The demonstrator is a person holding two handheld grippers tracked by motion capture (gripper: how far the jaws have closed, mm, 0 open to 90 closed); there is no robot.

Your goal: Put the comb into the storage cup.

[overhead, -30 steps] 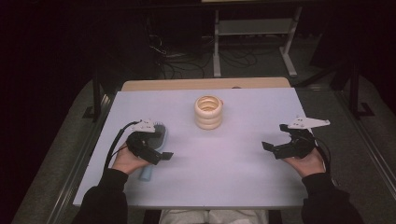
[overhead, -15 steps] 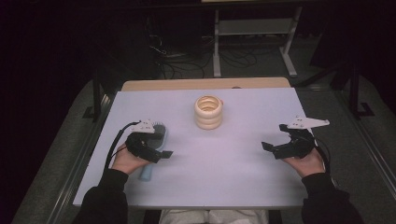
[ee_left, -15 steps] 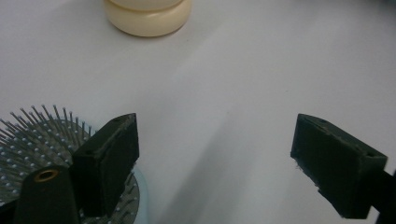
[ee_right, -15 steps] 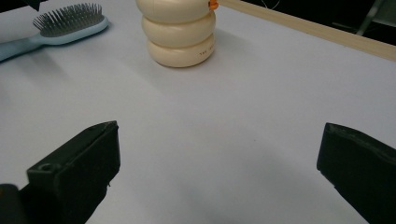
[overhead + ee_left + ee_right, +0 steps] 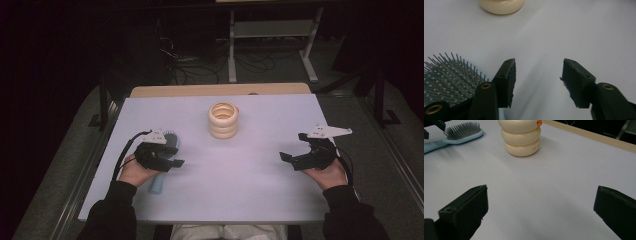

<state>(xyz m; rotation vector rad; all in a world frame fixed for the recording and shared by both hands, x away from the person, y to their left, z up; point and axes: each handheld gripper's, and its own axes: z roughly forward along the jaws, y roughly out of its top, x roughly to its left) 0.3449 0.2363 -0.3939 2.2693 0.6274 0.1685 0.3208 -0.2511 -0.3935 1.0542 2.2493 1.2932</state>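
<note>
Standing on table [image 5: 260, 175], cream ringed holder [image 5: 223, 120], contents unseen

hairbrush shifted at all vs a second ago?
No. In the high view the hairbrush lies at the same spot left of the cream ring stack, under the left hand-held gripper, whose jaws have just been closing with nothing between them.

lab or test room: dark surroundings, lit pale lilac counter [image 5: 260, 190], loose black cables [image 5: 200, 62] on grey carpet floor [image 5: 395, 165], white metal shelf frame [image 5: 272, 37] behind, black stand legs [image 5: 102, 107].
</note>
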